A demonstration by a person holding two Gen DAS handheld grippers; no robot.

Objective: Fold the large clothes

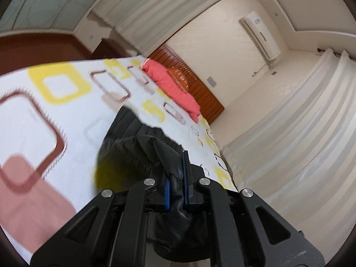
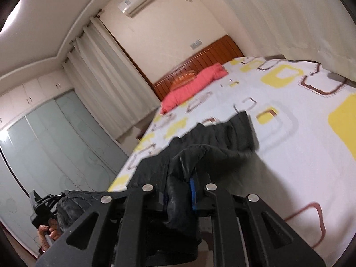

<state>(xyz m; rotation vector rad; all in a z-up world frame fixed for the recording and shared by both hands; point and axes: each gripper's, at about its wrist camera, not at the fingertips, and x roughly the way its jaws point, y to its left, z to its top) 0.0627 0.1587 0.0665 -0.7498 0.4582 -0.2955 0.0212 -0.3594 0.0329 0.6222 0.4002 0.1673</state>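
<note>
Both grippers have a grip. Left gripper [image 1: 176, 178]: jaws nearly closed, pinching a fold of the black garment [image 1: 131, 142] between the blue pads [image 1: 168, 191]. Right gripper [image 2: 181, 189]: same, jaws clamped narrow on another bunch of the black cloth.

The garment looks like a dark padded jacket; I can't tell which edge or corner each side has. Its near part hangs from the two grippers, and the far end trails on the bed [image 1: 55, 111], on the patterned sheet, toward the near edge. In the right wrist view I see the left gripper off to the left with a hand [image 2: 47, 231] on it and cloth draped over it.

I read the two separated pinch points as a way to hold the cloth taut between them, so it hangs flat for a fold.

A folded red blanket [image 1: 175, 86] sits far off by the headboard [image 1: 195, 84], well apart.

Views are blurred.
</note>
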